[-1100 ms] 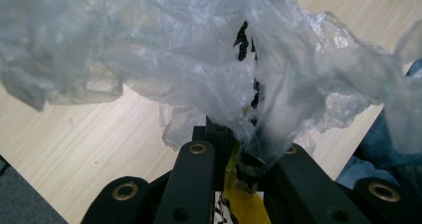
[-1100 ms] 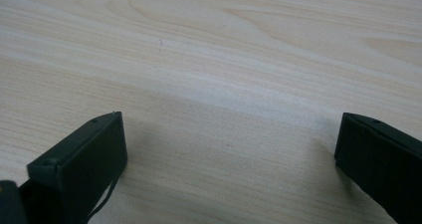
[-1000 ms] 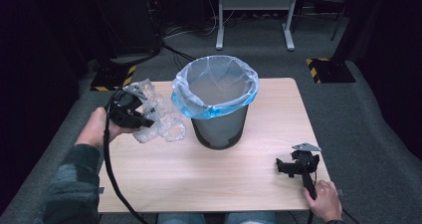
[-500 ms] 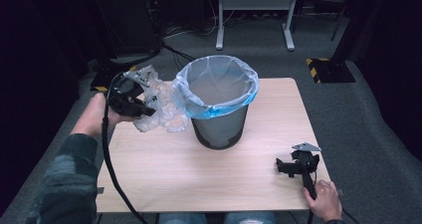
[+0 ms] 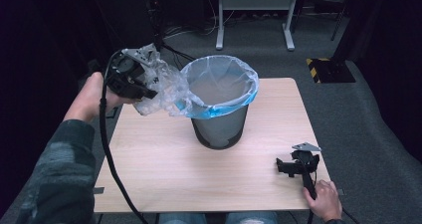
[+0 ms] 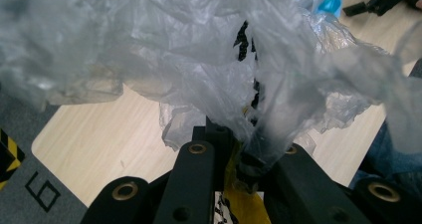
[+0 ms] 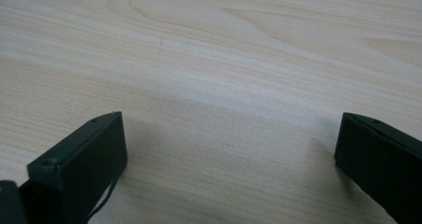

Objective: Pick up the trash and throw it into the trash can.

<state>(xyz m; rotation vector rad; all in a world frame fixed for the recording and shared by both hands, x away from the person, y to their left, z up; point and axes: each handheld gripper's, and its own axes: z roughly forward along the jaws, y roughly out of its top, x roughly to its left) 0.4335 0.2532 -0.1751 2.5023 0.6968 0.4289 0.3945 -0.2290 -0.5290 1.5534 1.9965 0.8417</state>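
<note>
A crumpled clear plastic bag (image 5: 161,87) hangs in the upper left of the high view, off the counter (image 5: 164,164) and touching the blue-edged liner (image 5: 234,102) of the grey waste bin (image 5: 219,129) at the frame's centre. In the left gripper view the plastic bag (image 6: 199,59) spreads across the upper half. Black printing shows through its folds near the middle, too creased to read.

The left hand-held gripper (image 5: 130,77) is clamped on the bag: its jaws are drawn together with a bunched neck of film pinched between them, seen at the bottom of the left gripper view (image 6: 234,159). Something yellow lies low between the jaws there; what it is cannot be made out. The person's left hand (image 5: 94,97) holds this gripper at the left edge, the sleeve running down to the lower left corner.

The right hand-held gripper (image 5: 298,164) rests on the counter at the lower right, held by the right hand (image 5: 326,201), which is partly cut off by the bottom edge. In the right gripper view its jaws (image 7: 229,149) stand wide apart with bare wood grain between them and nothing held.

Count: one bag, one bin, one liner, two grippers. In the lower left of the left gripper view the floor bears a black square outline mark (image 6: 42,191) and a yellow-and-black striped strip (image 6: 7,157); another striped patch (image 5: 328,69) lies on the floor at the upper right of the high view.
</note>
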